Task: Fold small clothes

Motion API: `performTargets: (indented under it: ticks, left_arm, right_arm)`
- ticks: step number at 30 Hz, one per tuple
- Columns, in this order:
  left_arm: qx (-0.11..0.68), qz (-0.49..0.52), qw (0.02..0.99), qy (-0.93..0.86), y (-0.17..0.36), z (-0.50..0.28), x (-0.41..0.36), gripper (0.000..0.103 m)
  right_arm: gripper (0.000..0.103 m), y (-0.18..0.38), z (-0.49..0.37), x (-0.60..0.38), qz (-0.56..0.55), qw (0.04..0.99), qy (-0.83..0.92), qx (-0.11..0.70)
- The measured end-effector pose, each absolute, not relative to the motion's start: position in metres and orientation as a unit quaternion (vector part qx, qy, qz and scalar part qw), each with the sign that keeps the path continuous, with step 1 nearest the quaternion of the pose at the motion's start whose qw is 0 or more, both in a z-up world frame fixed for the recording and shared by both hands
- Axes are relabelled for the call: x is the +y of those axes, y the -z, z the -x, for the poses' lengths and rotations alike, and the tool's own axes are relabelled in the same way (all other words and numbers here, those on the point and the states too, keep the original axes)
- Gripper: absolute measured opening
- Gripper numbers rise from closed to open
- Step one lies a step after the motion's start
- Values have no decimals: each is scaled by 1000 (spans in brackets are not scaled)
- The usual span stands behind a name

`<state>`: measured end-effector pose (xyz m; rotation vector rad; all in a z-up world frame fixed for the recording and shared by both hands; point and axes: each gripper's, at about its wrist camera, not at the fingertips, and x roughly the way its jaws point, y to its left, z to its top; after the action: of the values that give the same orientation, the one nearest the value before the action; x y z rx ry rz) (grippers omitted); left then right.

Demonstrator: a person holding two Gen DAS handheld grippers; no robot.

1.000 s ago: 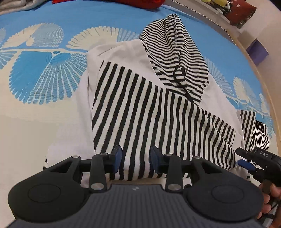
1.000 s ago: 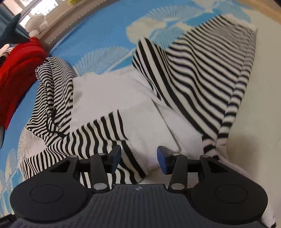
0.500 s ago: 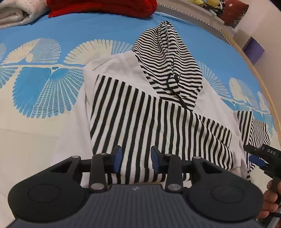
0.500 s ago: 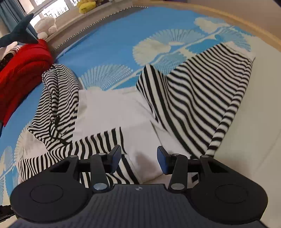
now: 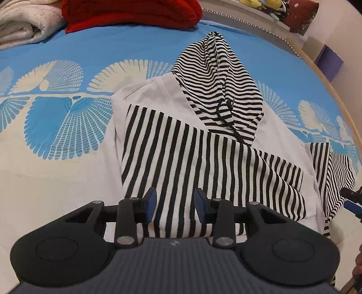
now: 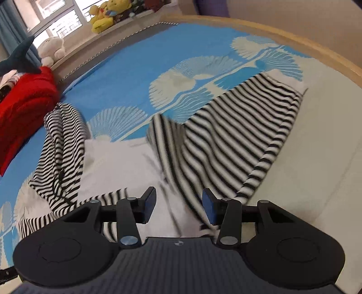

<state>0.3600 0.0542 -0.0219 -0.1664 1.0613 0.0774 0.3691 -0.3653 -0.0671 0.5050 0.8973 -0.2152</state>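
- Hoodie: one garment, white body with black-and-white striped hood and sleeves, lying flat on the bed, its hem toward the near edge and its hood pointing to the far edge.
- One sleeve is already folded across the chest, directly beyond my left gripper; the other sleeve lies spread toward the wooden right edge, its long axis running from the shoulder out to that edge.
- I judge that the next fold turns on that spread sleeve: it lies ahead and to the right of my right gripper, which is the nearer hand.
- Fingers: both pairs stand apart, with nothing clamped; fabric shows through each gap.
- Count: one hoodie, two sleeves, one hood, two grippers; one red bundle at the far edge.
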Motion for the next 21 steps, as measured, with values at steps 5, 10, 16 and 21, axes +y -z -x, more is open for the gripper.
performTargets:
  ticks: [5,10,16,21]
  left_arm:
    - [506,67,859,-33,26,-362,41,40]
    - [511,60,857,-29,32,-363,31,40]
    - [517,55,854,-23,37,-366,25,40]
    - [522,56,851,-24,41,-369,25,40]
  right_arm:
    - [47,68,-363,-390,-238,868,113,420]
    - [47,73,-359,-417,-238,870,124,413]
    - [39,79,-355,-467,-262,871,149,388]
    - [43,94,-356,-522,-295,863,187,365]
